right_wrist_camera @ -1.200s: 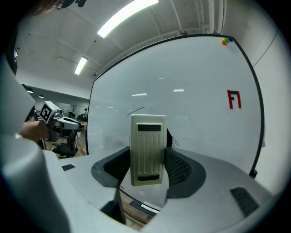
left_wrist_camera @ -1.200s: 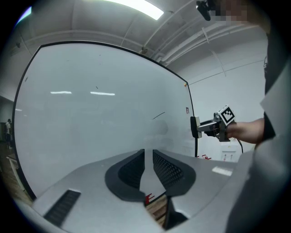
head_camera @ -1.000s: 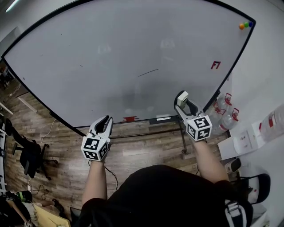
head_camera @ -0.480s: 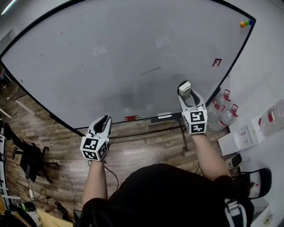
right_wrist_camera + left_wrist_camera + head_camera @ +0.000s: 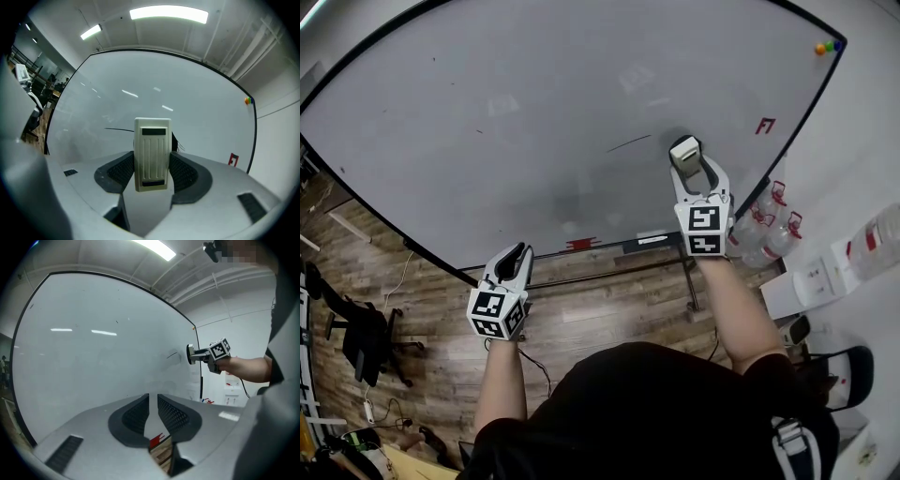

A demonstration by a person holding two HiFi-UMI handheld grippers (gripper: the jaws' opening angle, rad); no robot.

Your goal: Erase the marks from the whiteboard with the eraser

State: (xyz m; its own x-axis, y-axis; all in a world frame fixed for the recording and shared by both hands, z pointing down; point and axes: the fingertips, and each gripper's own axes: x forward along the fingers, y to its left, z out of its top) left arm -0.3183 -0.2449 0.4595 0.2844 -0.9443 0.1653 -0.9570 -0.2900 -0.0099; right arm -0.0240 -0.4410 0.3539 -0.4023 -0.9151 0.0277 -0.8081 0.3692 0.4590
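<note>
Right claw [image 5: 686, 156] raised, clamped; left claw [image 5: 517, 252] low, seemingly closed.
</note>
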